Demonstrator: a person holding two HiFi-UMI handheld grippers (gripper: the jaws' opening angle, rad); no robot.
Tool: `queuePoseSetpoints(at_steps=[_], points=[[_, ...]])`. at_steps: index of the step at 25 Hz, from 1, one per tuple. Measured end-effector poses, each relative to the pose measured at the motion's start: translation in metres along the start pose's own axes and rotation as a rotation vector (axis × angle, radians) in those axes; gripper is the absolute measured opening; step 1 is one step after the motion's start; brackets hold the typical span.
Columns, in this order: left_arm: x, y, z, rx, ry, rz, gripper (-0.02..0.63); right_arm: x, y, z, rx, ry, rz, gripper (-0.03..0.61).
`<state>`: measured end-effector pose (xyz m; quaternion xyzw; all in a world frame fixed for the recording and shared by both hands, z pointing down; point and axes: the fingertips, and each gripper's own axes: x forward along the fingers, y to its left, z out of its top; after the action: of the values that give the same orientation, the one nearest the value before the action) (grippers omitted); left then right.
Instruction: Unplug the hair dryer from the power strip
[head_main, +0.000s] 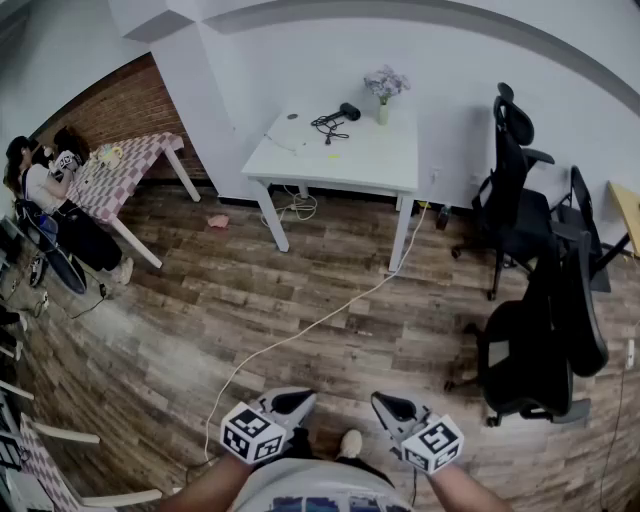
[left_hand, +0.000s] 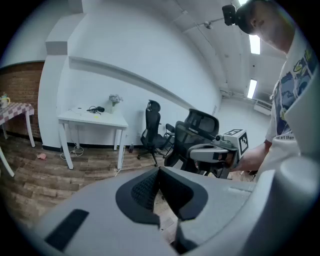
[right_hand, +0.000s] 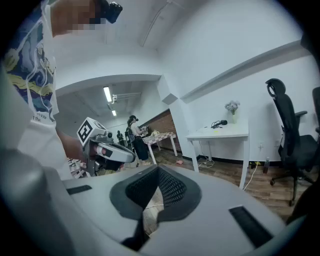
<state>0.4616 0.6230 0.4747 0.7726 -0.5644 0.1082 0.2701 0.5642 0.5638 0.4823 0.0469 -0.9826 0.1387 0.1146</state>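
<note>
Wood-plank floor (head_main: 170, 330), open room.

Far left: a pink-checked table (head_main: 128, 160) with people (head_main: 45, 180) seated at it. It has no part in the task.

Centre back: a white table (head_main: 385, 165) stands against the wall. On its top lies the hair dryer (head_main: 347, 110), black, with its black cord (head_main: 328, 124) bunched just beside it. A vase of flowers (head_main: 385, 92) stands to the right of the dryer. The power strip is too small to pick out for certain. A white cable (head_main: 300, 335) runs from the table's foot across the floor toward the person, so the strip is judged to sit on or near that table.

Right: black office chairs (head_main: 520, 170), clear of the table top.

Both grippers sit low in the head view, close to the person's body and pointing a little downward.
- Left gripper (head_main: 300, 400): jaws closed tip to tip, nothing between them.
- Right gripper (head_main: 385, 402): its own view shows the pads meeting at the tip, nothing held.

Judgement: this looks like a carrying posture, since nothing is within reach from where the person stands.

The hair dryer is well apart from both pairs of jaws, across the room and roughly in line between them. The unplugging is not yet begun. The table must be approached and the jaws opened before any plug can be gripped.
</note>
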Motion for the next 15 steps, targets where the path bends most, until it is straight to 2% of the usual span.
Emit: queuePoseSetpoints(at_steps=[5, 8, 13, 15], points=[[0.002, 0.004, 0.004, -0.009, -0.001, -0.017, 0.002, 0.009, -0.003, 0.013, -0.002, -0.014, 0.005, -0.003], [0.004, 0.012, 0.009, -0.014, -0.015, -0.027, 0.002, 0.018, -0.007, 0.011, 0.001, 0.012, 0.002, -0.003], [0.002, 0.047, 0.014, -0.034, -0.040, -0.040, 0.002, 0.047, -0.016, 0.018, -0.022, 0.045, -0.025, -0.003], [0.003, 0.067, 0.019, -0.052, -0.056, -0.050, 0.002, 0.061, -0.025, 0.027, 0.008, 0.032, -0.051, -0.003]])
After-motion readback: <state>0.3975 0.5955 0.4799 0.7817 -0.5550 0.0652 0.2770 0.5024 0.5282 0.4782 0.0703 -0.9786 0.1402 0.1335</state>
